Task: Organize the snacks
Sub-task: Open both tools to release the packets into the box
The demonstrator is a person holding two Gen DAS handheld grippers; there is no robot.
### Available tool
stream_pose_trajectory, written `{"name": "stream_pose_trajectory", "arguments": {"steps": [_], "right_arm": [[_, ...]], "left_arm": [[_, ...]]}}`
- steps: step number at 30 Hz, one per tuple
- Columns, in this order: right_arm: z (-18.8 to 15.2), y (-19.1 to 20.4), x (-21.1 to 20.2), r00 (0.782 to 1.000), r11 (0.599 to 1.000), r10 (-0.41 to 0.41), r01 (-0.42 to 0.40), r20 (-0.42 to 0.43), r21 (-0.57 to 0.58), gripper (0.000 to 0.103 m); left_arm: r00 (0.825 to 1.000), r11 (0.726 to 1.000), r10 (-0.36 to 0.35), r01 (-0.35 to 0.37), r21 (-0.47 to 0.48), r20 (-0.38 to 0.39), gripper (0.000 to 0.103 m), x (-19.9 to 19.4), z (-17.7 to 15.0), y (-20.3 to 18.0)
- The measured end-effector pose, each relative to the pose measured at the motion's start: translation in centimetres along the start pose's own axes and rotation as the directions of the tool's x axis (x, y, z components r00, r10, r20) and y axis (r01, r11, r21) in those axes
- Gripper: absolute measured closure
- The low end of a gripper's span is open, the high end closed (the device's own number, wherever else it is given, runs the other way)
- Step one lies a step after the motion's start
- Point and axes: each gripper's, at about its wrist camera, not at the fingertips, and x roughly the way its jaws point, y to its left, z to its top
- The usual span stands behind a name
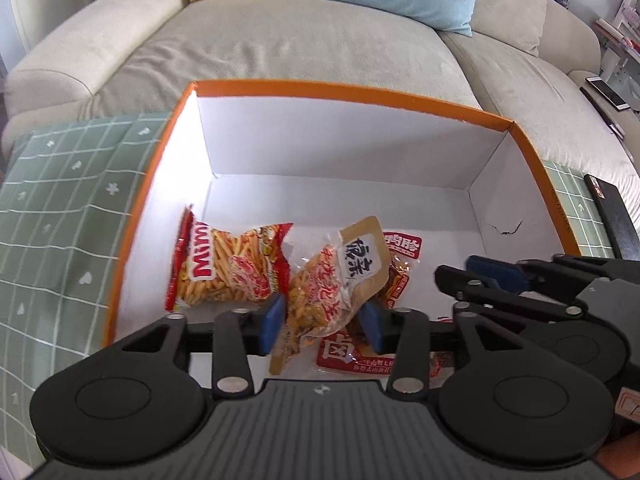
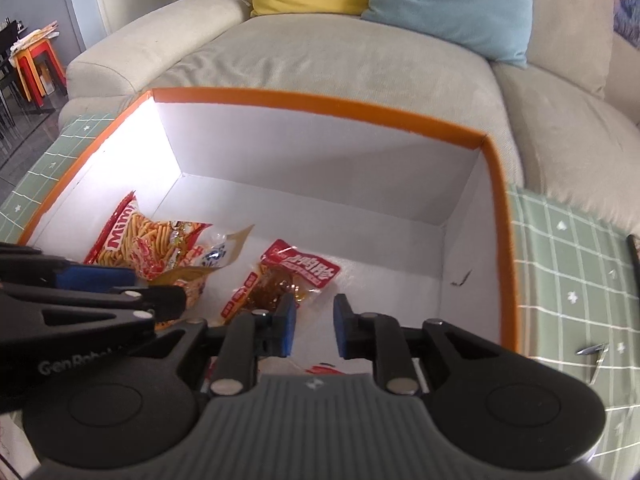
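Because the peanut packet [image 1: 320, 292] is a thin, clear plastic pouch with loose nuts inside, I judge it light, floppy and a little slippery, likely to sag or twist if taken by a corner. The safest hold looks to be across its flat sealed edge or the tan header at its top, where the film is doubled and nothing inside can be crushed. It shows orange-red printing over the nuts and a tan label with dark characters, and it stands tilted at the lower centre of the left wrist frame, inside the orange-rimmed white box [image 1: 360, 94].

The left claw [image 1: 326, 322] has its blue pads spread to either side of that packet with daylight at both, so it reads as released, the packet between the pads but not pinched. The right claw [image 2: 315, 328] is parted a little with only the white box floor between its pads, holding nothing.

Left of the peanuts lies the red Mimi stick-snack bag [image 1: 228, 270], puffy and crinkly, probably brittle inside. To the right lies the dark braised-meat pouch [image 2: 292, 280], flat with red labels, likely denser and firmer. Another red-printed packet [image 1: 340, 356] lies at the lower edge. The box sits on a green checked tabletop [image 1: 64, 208].
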Motion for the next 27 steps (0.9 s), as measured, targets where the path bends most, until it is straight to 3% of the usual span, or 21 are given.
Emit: {"name": "stream_pose_trajectory", "arguments": {"steps": [3,6,11,15,24,27], "right_arm": [[0.0,-0.3,-0.9,1.0,1.0,-0.021,0.021,0.011,0.007,0.066],[-0.1,-0.7,-2.1,0.999,0.999,-0.032,0.031,0.025,0.011,0.06],[-0.3,-1.2,-4.6,0.997,0.999,-0.04,0.039,0.065,0.021,0.039],[-0.9,-1.6,-7.2,0.994,0.998,-0.041,0.037,0.105,0.044,0.031],[-4.3,-1.5,-13.0,0.976,0.996,-0.058,0.042,0.211,0.078,0.029],[-6.1,-1.0,-14.8,0.965,0.996,-0.06,0.043,0.255,0.074,0.019]], "left_arm": [[1.0,1.0,0.005,-0.005,0.003,0.017,0.039,-1.1,-0.1,0.0],[0.999,1.0,-0.003,0.003,0.007,0.045,0.029,-2.4,-0.2,0.0],[0.992,1.0,-0.012,0.011,0.004,0.127,0.026,-5.5,-0.5,-0.3],[0.981,1.0,-0.021,0.019,0.016,0.192,0.023,-8.2,-1.3,-0.7],[0.943,0.998,-0.012,-0.011,0.067,0.334,0.022,-13.0,-5.4,-1.8],[0.935,0.997,-0.018,-0.01,0.077,0.353,0.022,-14.2,-7.1,-1.9]]}}
